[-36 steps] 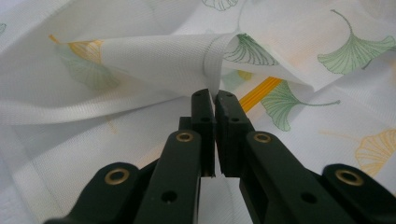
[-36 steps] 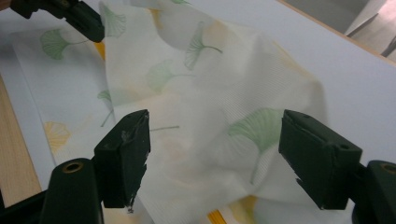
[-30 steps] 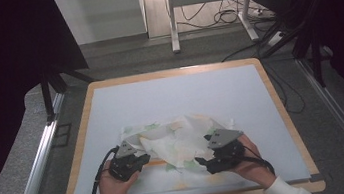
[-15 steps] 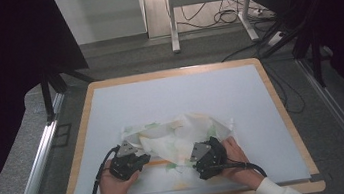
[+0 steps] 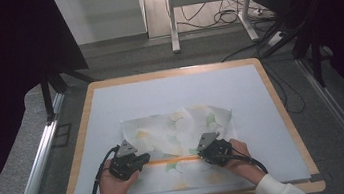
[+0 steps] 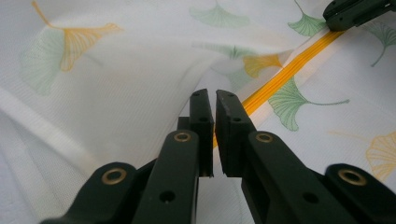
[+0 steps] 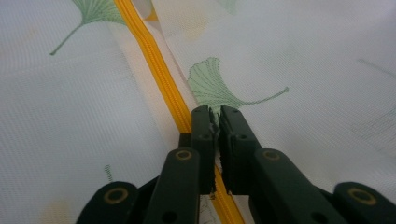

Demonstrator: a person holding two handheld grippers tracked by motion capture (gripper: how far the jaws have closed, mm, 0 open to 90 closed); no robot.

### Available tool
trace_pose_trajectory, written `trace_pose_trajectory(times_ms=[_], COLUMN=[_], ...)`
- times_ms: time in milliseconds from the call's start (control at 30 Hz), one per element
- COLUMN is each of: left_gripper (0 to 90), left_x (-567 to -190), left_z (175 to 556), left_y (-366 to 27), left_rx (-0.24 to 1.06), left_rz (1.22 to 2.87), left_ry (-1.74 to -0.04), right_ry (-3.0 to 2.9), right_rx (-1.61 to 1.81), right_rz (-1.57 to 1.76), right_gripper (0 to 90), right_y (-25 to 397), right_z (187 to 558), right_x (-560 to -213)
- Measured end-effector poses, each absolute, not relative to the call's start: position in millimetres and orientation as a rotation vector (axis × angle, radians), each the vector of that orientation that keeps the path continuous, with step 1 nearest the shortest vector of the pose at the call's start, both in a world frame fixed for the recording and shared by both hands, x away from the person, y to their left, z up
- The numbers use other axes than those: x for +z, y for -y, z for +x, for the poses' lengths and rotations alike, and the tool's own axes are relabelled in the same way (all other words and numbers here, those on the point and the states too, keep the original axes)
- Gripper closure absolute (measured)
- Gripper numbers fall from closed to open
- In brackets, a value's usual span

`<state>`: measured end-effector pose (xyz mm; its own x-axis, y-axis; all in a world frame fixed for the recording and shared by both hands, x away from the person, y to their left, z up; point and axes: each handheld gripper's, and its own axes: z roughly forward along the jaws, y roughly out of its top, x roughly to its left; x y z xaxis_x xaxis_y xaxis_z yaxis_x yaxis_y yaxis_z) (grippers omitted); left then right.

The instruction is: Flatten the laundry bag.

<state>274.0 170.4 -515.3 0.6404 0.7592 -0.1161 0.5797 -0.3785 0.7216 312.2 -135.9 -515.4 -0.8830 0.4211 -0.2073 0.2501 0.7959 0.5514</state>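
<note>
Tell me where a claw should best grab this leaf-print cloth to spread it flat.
Probably along the yellow band on the leaf-print cloth, coming in from the near edge as the left claw and right claw do; the band runs straight between them.

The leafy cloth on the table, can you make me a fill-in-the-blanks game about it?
1. The stripe along the cloth, between the left gripper and the right gripper, is coloured ____.
2. The cloth is printed with green and orange ____.
3. Both grippers have their jaws pinched ____ on the cloth.
4. The table under the cloth has a rim made of ____.

Missing words: orange; leaves; shut; wood
</note>
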Motion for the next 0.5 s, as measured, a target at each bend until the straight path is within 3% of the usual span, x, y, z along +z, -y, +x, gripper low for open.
trace_pose_trajectory(times_ms=[267,367,500], left_gripper=[74.7,61.6,34.7], left_x=[-511.8,-511.7,-513.9], left_z=[264.2,261.4,261.9], left_y=[-174.0,-178.0,-175.9], left_rx=[0.385,0.451,0.587], left_rz=[2.096,2.093,2.146], left_ry=[-1.014,-1.019,-0.990], right_ry=[-2.674,-2.676,-2.675], right_rx=[0.782,0.795,0.797], right_rz=[0.539,0.544,0.545], right_gripper=[86.0,86.0,86.0], right_y=[138.1,139.2,139.5], right_z=[313.7,314.1,314.1], right_x=[-516.1,-516.4,-516.5])
